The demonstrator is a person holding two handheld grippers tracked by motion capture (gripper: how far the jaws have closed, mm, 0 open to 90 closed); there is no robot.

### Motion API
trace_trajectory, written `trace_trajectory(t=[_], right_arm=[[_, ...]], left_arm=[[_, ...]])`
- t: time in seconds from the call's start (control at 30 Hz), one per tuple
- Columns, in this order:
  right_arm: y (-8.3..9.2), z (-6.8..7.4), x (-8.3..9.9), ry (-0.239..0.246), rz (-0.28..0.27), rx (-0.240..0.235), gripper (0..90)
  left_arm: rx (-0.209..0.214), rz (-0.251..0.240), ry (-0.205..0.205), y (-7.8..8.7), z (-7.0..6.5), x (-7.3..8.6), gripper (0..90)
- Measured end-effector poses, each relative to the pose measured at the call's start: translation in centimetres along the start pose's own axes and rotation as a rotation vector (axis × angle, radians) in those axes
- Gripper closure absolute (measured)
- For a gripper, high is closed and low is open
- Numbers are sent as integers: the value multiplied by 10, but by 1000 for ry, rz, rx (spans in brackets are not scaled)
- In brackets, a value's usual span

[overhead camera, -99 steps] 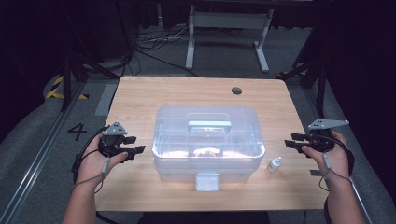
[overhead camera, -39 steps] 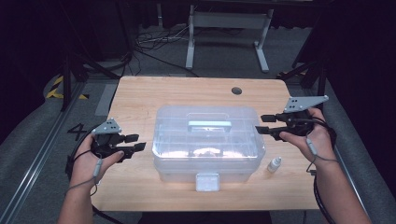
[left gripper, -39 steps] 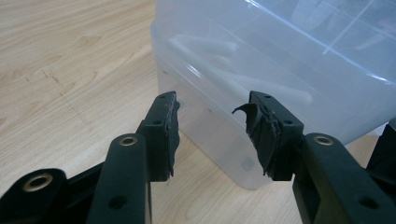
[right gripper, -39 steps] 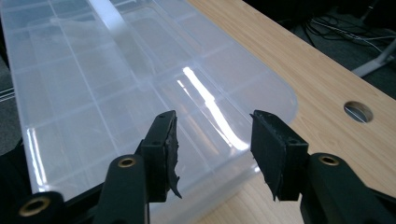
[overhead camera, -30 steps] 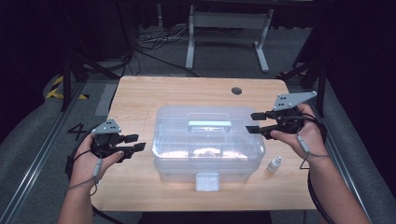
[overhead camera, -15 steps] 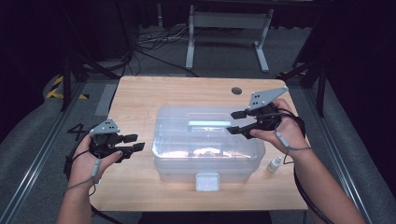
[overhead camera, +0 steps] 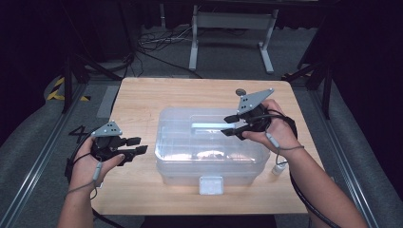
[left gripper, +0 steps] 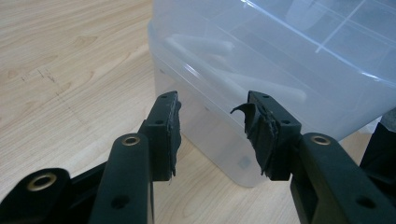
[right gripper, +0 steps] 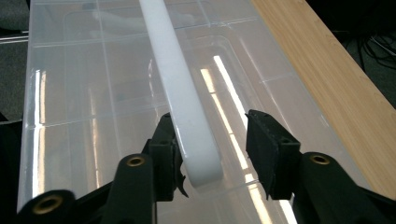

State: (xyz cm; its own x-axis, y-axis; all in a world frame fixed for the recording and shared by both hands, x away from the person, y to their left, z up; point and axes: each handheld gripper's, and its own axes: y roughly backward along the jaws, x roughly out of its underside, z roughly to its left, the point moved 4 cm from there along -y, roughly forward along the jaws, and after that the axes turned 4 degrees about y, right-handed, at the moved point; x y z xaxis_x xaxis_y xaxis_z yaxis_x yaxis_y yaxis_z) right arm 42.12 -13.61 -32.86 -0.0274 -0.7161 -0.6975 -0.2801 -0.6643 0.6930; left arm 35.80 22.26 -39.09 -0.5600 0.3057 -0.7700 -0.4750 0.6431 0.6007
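1. Clear lidded box point(overhead camera: 209, 147) sits mid-bench point(overhead camera: 142, 95); white handle point(overhead camera: 209, 126) lies along lid top.
2. Right gripper point(overhead camera: 231, 125) over lid, at 3 o'clock end of handle; jaws just closing, handle end between them, one pad apparently touching, other clear.
3. Left gripper point(overhead camera: 138, 145) at box's 9 o'clock, jaws wide, empty.
4. Small bottle point(overhead camera: 278, 167) at box's 4 o'clock.

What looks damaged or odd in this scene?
On the left gripper, the black pad of one jaw is torn, with a flap curling into the gap. The clear box and its white handle look intact.
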Motion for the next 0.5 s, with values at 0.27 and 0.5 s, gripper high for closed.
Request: trace_trajectory(t=[0.27, 0.5], right_arm=[[1, 6, -5, 54, 30, 1, 747], [2, 5, -7, 64, 43, -5, 750]], left_arm=[[-2, -3, -2, 1, 0, 0, 556], [1, -7, -2, 3, -1, -1, 559]])
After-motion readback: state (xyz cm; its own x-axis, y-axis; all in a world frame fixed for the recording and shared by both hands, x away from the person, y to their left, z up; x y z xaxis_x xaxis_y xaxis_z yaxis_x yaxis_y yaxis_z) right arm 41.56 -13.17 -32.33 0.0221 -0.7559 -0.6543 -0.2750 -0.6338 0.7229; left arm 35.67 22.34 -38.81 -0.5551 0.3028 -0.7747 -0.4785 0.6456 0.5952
